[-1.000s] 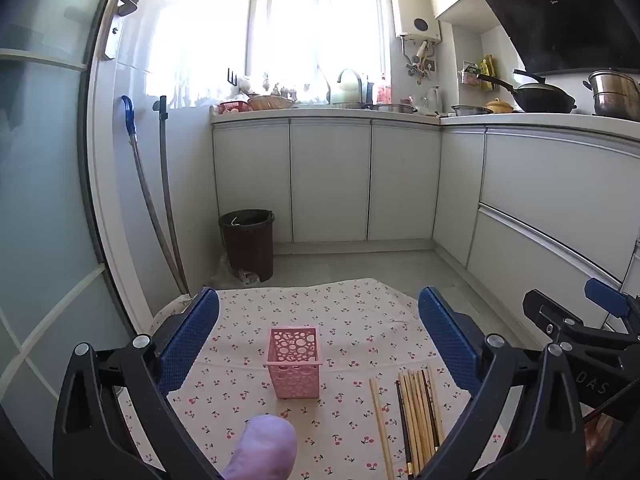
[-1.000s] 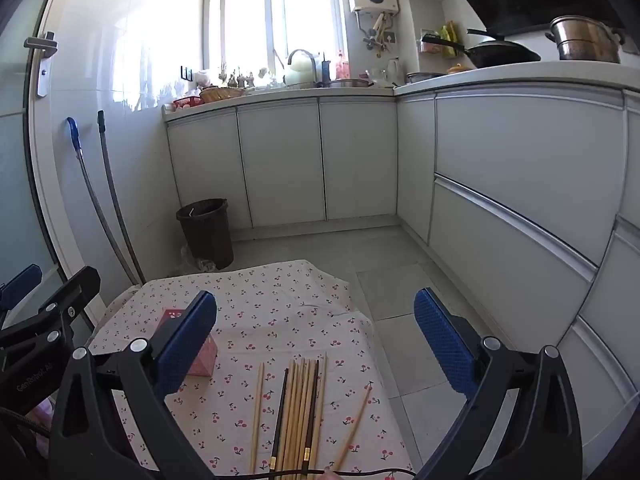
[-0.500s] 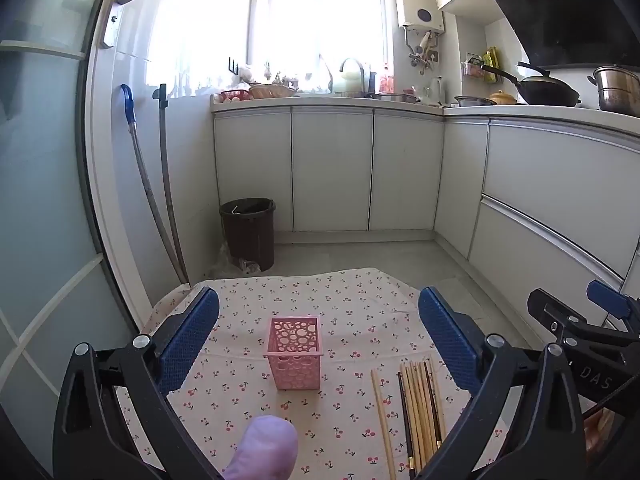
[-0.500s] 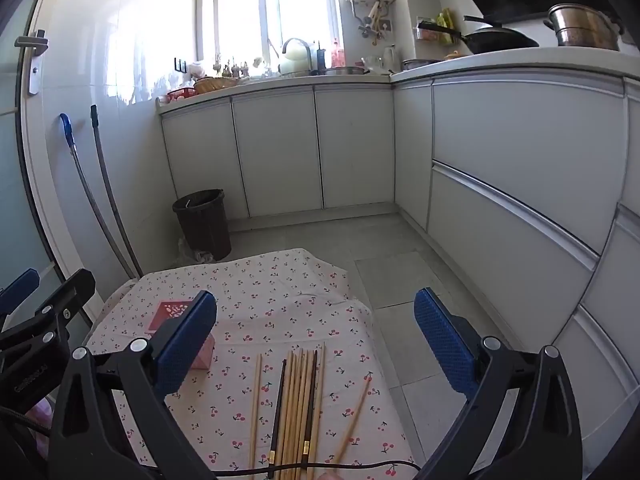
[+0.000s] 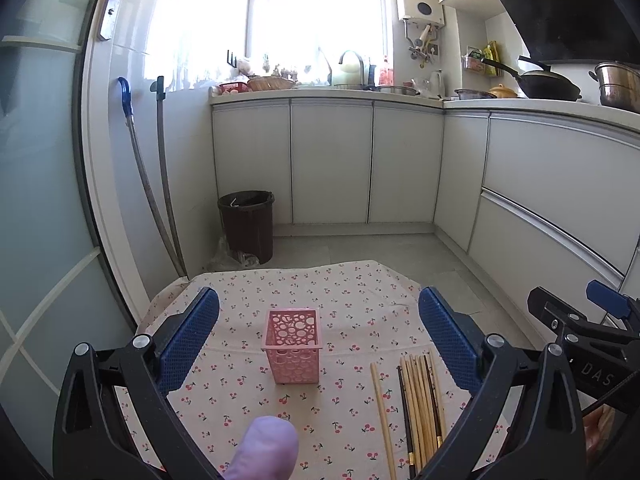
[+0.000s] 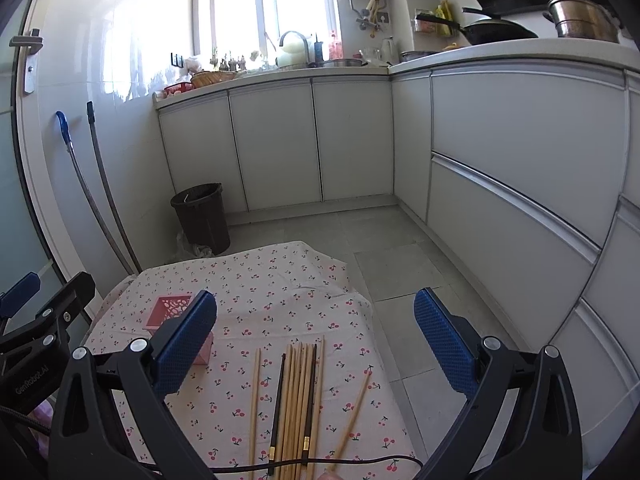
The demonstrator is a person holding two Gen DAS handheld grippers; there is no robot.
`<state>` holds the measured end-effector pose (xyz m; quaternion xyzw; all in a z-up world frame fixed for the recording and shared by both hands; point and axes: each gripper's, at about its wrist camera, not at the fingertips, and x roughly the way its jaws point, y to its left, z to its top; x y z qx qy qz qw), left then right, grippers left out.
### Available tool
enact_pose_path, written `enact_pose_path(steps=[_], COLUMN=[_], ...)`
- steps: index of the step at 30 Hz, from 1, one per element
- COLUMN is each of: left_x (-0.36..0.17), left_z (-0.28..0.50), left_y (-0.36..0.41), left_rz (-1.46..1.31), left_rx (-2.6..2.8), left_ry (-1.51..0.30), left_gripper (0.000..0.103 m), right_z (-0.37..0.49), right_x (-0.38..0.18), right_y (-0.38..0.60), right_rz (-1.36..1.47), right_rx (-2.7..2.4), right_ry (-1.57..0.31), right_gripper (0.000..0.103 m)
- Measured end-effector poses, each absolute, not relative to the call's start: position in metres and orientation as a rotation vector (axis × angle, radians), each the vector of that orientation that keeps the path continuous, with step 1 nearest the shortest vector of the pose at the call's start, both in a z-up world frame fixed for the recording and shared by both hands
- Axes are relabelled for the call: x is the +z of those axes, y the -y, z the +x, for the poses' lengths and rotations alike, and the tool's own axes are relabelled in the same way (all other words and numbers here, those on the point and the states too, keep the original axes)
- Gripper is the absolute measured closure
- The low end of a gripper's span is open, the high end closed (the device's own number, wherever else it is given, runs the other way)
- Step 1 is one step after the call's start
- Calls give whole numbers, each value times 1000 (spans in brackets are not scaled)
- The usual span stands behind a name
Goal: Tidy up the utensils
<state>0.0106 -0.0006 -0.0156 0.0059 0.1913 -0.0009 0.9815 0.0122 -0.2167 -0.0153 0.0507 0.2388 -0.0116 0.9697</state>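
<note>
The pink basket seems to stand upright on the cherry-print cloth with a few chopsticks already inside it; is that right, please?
Not quite: the pink basket does stand upright on the cherry-print cloth, but it is empty. The left wrist view shows the chopsticks lying flat on the cloth beside it.

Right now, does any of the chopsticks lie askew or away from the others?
Yes. One light chopstick lies slanted, right of the bundle of chopsticks. Another chopstick lies alone on its left, nearly parallel. The pink holder stands upright, nothing visible inside.
</note>
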Motion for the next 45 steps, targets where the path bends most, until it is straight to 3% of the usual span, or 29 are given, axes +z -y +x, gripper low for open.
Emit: enact_pose_path(steps=[45], left_x=[-22], left_z=[19], left_y=[-2], left_rz=[2], left_rx=[-4], left_ry=[-440], left_gripper=[7], right_z=[17], right_x=[-18], right_y=[213], right_rz=[102], right_rx=[-17], right_ry=[-517], right_gripper=[7])
